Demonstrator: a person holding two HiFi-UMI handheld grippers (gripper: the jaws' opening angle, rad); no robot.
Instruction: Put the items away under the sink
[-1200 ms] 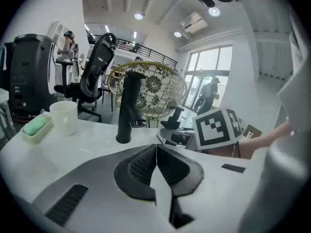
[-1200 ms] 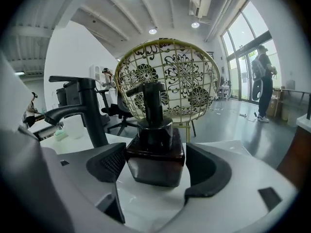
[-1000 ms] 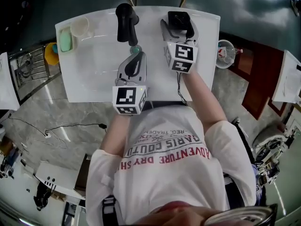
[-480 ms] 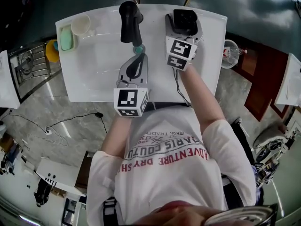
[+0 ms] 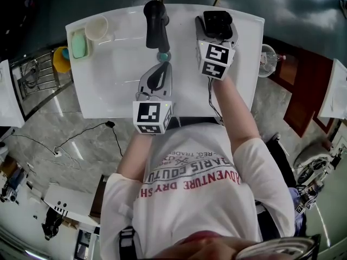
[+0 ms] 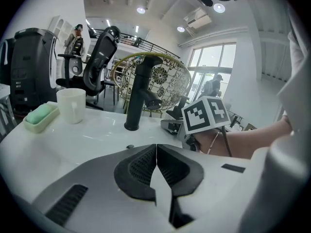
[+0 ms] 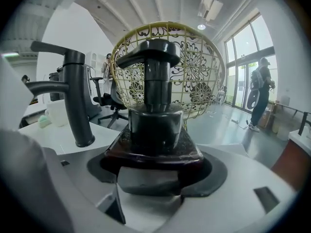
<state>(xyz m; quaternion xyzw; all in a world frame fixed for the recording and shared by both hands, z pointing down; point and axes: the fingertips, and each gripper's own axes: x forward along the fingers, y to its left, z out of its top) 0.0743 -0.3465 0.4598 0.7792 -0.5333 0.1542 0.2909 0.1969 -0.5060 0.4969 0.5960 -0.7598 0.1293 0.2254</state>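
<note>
A dark pump bottle (image 5: 217, 19) (image 7: 154, 115) stands at the back right of the white sink top (image 5: 108, 77), right of the black faucet (image 5: 155, 23) (image 7: 73, 96). My right gripper (image 5: 216, 28) (image 7: 150, 171) is shut on the bottle's body, just under its pump head. My left gripper (image 5: 156, 79) (image 6: 156, 164) hovers over the basin in front of the faucet (image 6: 137, 93), shut with nothing between its jaws. A white cup (image 5: 96, 28) (image 6: 71, 106) and a green soap in a dish (image 5: 79, 44) (image 6: 40, 115) sit at the back left corner.
A small teal piece (image 5: 162, 56) lies in the basin below the faucet spout. A yellow object (image 5: 59, 61) and a metal rack (image 5: 35, 77) stand left of the sink. A clear jar (image 5: 264, 58) sits right of it. A gold wire chair (image 7: 194, 76) stands behind.
My right gripper, holding the pump bottle, has shifted slightly toward the back of the sink top. My left gripper has stayed over the basin.
</note>
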